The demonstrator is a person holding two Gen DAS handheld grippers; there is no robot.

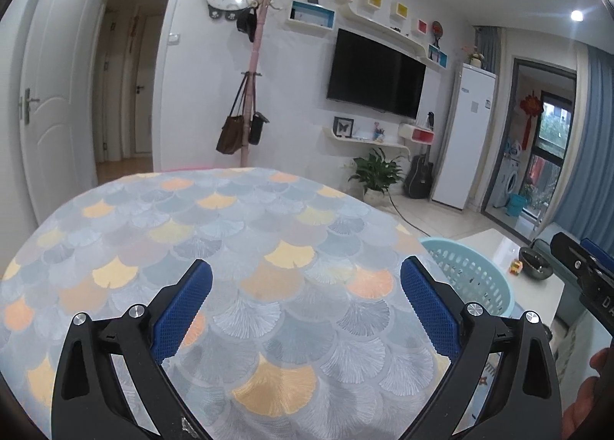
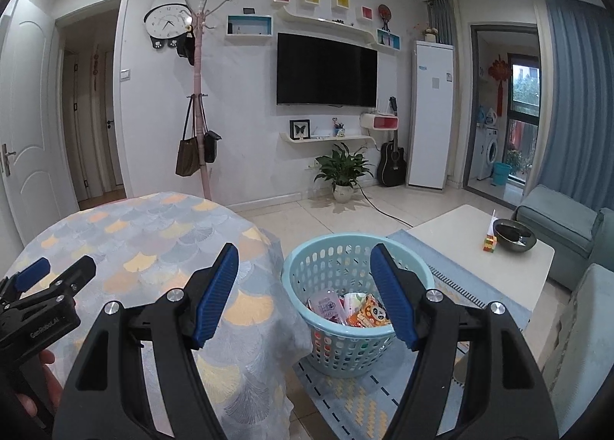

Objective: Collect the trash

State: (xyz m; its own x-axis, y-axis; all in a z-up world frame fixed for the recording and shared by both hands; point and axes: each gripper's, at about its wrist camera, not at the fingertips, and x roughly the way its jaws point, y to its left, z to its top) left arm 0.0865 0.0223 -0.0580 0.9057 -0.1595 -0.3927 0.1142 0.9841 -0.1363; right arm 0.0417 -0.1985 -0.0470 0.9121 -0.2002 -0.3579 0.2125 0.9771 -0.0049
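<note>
A light blue plastic basket (image 2: 303, 279) stands on the floor rug right of the round table (image 2: 146, 244). Several snack wrappers (image 2: 351, 309) lie inside it. My right gripper (image 2: 305, 259) is open and empty, held above the basket's near side. My left gripper (image 1: 307, 275) is open and empty over the table's patterned cloth (image 1: 230, 217). The basket's rim also shows in the left wrist view (image 1: 472, 271), to the right of the table. The left gripper also shows at the left edge of the right wrist view (image 2: 50, 271).
A white coffee table (image 2: 460, 233) right of the basket holds a dark bowl (image 2: 514, 234) and a small coloured block (image 2: 489, 242). A teal sofa (image 2: 568, 225) stands at the far right. A coat rack (image 2: 199, 94), plant (image 2: 343, 171) and TV (image 2: 326, 70) line the far wall.
</note>
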